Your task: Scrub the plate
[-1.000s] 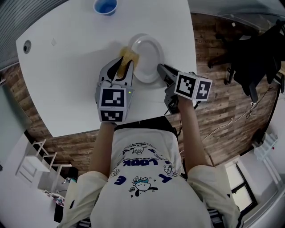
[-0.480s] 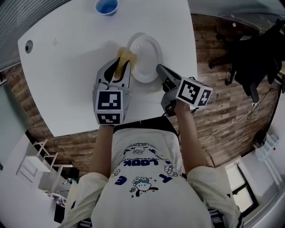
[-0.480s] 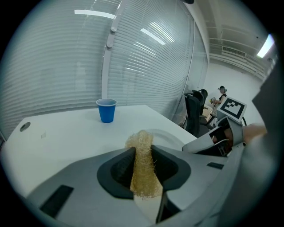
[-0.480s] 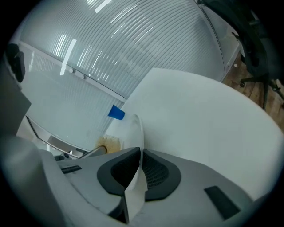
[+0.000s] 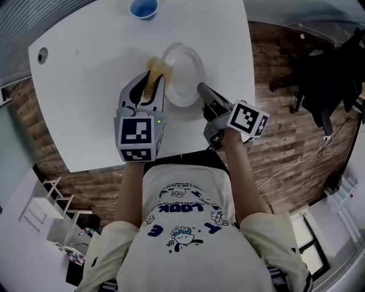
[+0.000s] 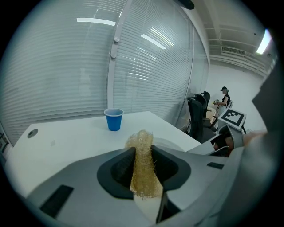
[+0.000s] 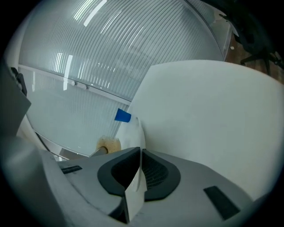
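At the left corner of the white table (image 5: pixel 85 85) sits a small round hole (image 5: pixel 42 55). A blue cup (image 5: pixel 143 8) stands upright at the far edge, well apart from everything else. Nearer the person, the left gripper (image 5: pixel 149 80) points toward the far edge, and its jaws are clamped on a tan, fibrous scrubber (image 5: pixel 155 69). In the left gripper view the scrubber (image 6: pixel 143 164) stands pinched between the two pads, its frayed top sticking out past the tips. That top lies against the left rim of the white plate (image 5: pixel 185 68), which sits toward the right edge of the table. The right gripper (image 5: pixel 201 88) comes in from the near right side of the plate. Its jaws have just been closing, and the right gripper view shows the plate (image 7: pixel 133 133) with its thin rim nipped between the two pads. Whether the plate is lifted off the table cannot be told. Beyond the right edge lies a wooden floor (image 5: pixel 285 142)
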A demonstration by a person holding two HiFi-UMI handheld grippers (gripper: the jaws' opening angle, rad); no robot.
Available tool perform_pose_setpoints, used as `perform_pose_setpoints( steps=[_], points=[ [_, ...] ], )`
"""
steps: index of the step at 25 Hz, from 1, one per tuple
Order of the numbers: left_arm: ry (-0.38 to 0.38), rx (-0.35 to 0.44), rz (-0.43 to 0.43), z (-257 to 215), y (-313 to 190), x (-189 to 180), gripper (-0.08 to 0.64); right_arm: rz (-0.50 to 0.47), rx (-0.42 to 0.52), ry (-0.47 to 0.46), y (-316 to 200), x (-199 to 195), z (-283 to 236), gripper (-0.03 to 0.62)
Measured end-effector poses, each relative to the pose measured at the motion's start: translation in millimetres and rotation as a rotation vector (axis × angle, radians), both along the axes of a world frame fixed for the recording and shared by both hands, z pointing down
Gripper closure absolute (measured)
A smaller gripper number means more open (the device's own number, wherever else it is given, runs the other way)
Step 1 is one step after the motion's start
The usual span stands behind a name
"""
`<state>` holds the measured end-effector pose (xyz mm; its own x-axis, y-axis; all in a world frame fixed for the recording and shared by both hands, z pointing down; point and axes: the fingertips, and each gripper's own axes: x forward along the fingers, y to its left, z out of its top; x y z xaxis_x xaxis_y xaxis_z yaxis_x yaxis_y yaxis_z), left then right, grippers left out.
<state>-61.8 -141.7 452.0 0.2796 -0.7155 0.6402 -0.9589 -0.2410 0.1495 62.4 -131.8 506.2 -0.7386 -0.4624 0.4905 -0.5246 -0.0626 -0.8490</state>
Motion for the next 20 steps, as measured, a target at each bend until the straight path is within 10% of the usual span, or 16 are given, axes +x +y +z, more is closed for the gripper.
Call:
perform_pose_setpoints(
  steps=[10, 20],
  points=[
    [-0.060, 0.075, 0.022, -26.1, -6.2, -5.6, 0.433, 0.035, -0.008, -0.101, 3.6, -1.8, -10.5, 0.581],
    [-0.278, 0.198, 0.389, -64.3, -20.3, 50.5, 0.433, 0.037, 0.062, -0.157, -0.4, -6.7, -43.2, 0.581]
  ],
)
